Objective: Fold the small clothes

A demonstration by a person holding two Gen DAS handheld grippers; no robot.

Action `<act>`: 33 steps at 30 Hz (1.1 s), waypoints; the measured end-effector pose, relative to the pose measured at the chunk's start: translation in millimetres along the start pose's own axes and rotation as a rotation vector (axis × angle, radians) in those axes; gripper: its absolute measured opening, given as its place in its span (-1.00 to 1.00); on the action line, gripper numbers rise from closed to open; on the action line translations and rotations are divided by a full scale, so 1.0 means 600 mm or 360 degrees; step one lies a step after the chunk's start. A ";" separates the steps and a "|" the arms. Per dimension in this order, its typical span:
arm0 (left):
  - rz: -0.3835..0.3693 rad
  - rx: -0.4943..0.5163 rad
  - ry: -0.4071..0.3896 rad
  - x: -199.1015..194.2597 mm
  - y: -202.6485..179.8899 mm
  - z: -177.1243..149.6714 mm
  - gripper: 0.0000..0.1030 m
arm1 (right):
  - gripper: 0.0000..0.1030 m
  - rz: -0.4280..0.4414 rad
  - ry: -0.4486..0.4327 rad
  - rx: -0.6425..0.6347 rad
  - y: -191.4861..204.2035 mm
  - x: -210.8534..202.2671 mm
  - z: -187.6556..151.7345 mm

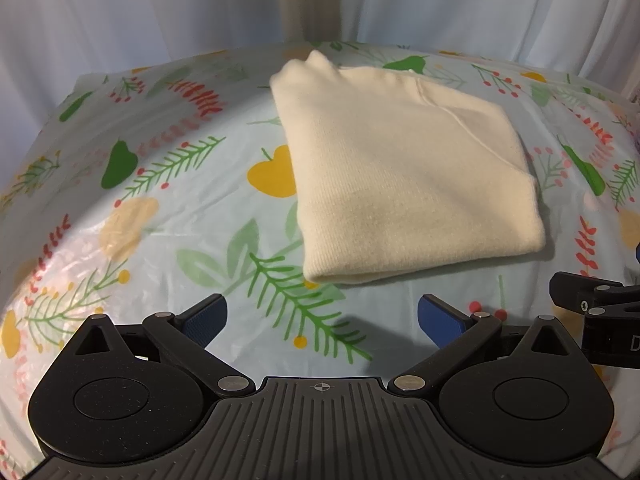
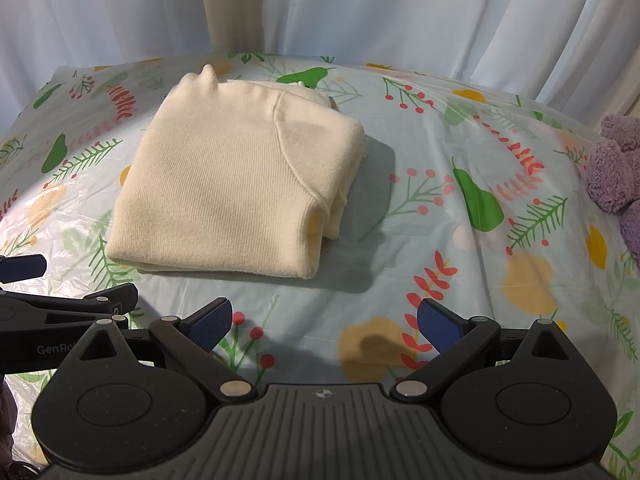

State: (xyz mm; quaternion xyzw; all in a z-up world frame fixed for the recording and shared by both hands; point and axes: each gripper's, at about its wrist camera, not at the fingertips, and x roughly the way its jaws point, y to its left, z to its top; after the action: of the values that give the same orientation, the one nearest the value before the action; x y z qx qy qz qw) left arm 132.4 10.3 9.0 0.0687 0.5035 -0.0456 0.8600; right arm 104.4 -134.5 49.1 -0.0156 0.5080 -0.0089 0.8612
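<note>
Left wrist view shows the left claw [image 1: 322, 320] spread wide, its blue pads [image 1: 204, 322] far apart and nothing between them, hovering above the tabletop [image 1: 160, 216] just short of the sweater [image 1: 400, 176]. That cream knitted sweater lies folded into a thick, roughly square bundle on a plastic cloth printed with pears, yellow fruit, red berries and green sprigs. Its rounded folded edge faces the claw, and a small corner of knit sticks up at the far end. At the right edge of this view a black part of the right claw [image 1: 592, 304] shows, level with the left one.

Right wrist view shows the right claw [image 2: 324, 322] equally wide open and empty, also held near the cloth in front of the sweater [image 2: 224, 184], which sits left of centre with its layered edges turned to the right. A curved seam runs across its top. The left claw [image 2: 24, 268] reaches in from the left edge. A fuzzy purple garment [image 2: 616, 168] lies at the tabletop's right edge, well apart from the sweater. White curtains [image 2: 400, 8] hang behind.
</note>
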 end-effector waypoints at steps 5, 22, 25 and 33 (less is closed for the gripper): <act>0.0002 -0.0001 -0.0006 -0.002 0.000 0.000 1.00 | 0.92 0.0001 0.0004 0.0001 0.000 0.000 0.000; -0.0003 -0.0011 -0.0007 -0.007 0.000 0.001 1.00 | 0.92 -0.0008 0.0005 -0.0010 0.001 -0.003 -0.004; 0.0001 -0.0017 -0.0009 -0.010 0.000 0.002 1.00 | 0.92 -0.0005 0.0004 -0.0016 0.002 -0.004 -0.004; -0.0003 -0.0034 -0.0012 -0.011 0.000 0.002 1.00 | 0.92 -0.0005 0.0002 -0.0036 0.003 -0.004 -0.004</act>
State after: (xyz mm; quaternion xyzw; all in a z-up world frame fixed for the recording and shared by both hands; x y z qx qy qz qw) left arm 130.2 10.0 15.1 0.0587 0.5009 -0.0412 0.8625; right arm 101.1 -132.7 49.8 -0.0261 0.5085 -0.0046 0.8607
